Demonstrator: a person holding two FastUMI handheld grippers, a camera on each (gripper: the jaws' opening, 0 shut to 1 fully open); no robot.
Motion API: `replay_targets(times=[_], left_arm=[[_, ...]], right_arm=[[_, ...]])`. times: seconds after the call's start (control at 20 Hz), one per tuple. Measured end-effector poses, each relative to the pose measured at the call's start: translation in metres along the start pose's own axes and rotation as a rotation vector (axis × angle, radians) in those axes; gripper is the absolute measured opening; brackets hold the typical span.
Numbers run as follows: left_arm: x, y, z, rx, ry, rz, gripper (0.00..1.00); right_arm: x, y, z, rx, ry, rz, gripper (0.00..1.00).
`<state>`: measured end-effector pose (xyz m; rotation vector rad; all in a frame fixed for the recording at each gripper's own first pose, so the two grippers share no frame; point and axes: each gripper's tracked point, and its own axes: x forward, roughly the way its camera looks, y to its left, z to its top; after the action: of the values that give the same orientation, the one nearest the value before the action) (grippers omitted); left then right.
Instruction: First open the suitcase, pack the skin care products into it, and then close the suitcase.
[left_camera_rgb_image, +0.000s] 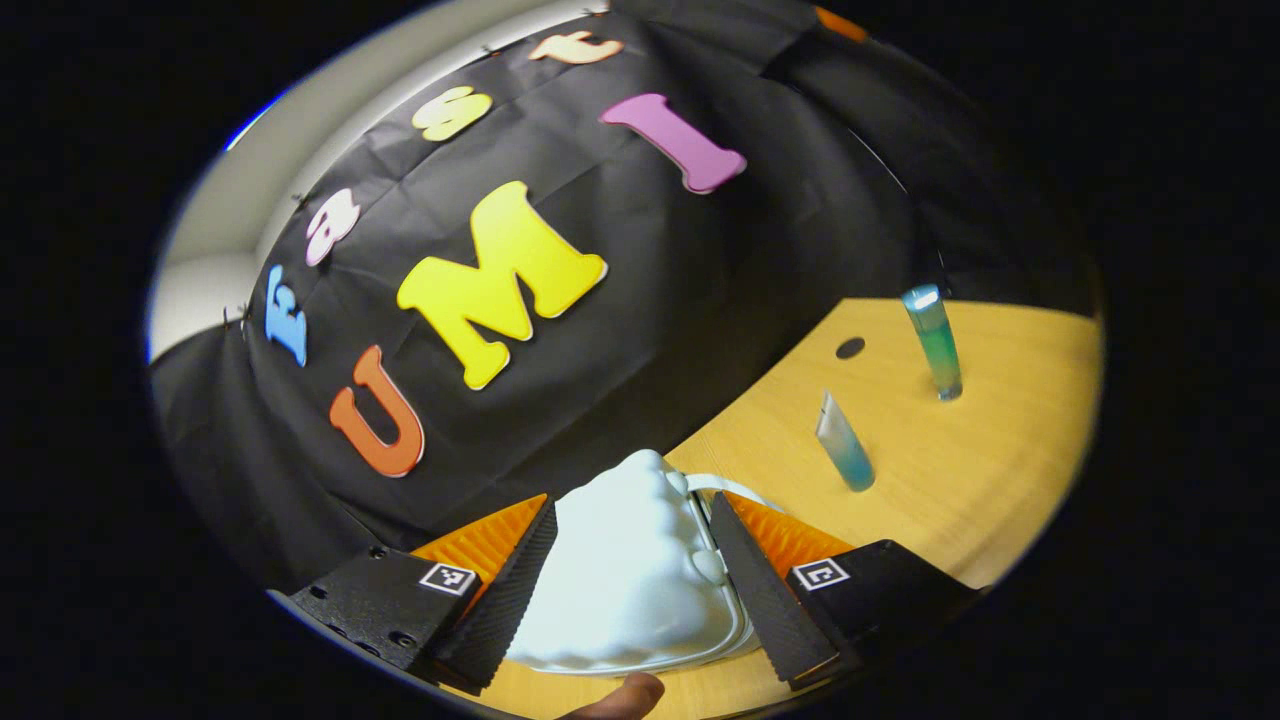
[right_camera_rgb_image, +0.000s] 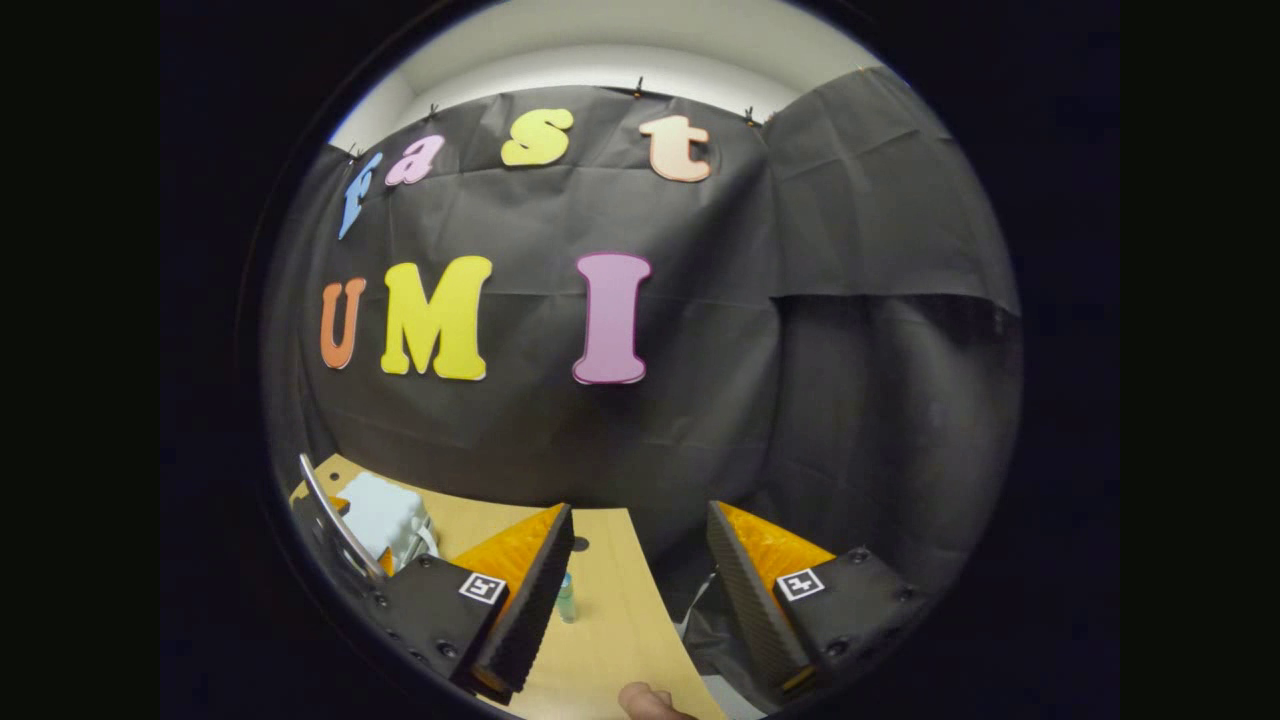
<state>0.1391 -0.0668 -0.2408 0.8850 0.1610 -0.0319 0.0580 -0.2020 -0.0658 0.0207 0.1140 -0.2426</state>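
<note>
I see the left gripper (left_camera_rgb_image: 634, 560) spread wide around the closed suitcase (left_camera_rgb_image: 625, 580), not pressing; right gripper (right_camera_rgb_image: 640, 570) released, over the table (right_camera_rgb_image: 610, 630); two tubes (left_camera_rgb_image: 845, 445) upright nearby.

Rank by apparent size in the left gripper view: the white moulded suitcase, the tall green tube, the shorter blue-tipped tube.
1. White moulded suitcase, largest, though nearest the camera.
2 and 3. Tall green tube and shorter blue-tipped tube: similar; differing distance leaves their order unsure.

Right gripper (right_camera_rgb_image: 632, 570) open above wooden table (right_camera_rgb_image: 610, 610).
</note>
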Motion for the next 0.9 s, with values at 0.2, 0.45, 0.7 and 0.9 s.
replay_targets(times=[0.2,0.45,0.7,0.9], left_arm=[[0.026,-0.054,-0.033,0.215,0.058,-0.056,0.98],[0.056,-0.071,-0.045,0.434,0.128,-0.037,0.98],[0.071,-0.067,-0.053,0.580,0.165,-0.005,0.82],[0.075,-0.068,-0.068,0.664,0.220,-0.027,0.51]], right_arm=[[0.014,-0.031,-0.022,0.018,0.041,-0.004,0.80],[0.032,-0.061,-0.052,0.080,0.102,-0.012,0.80],[0.046,-0.075,-0.064,0.070,0.115,0.012,0.80],[0.047,-0.076,-0.072,0.064,0.135,0.013,0.79]])
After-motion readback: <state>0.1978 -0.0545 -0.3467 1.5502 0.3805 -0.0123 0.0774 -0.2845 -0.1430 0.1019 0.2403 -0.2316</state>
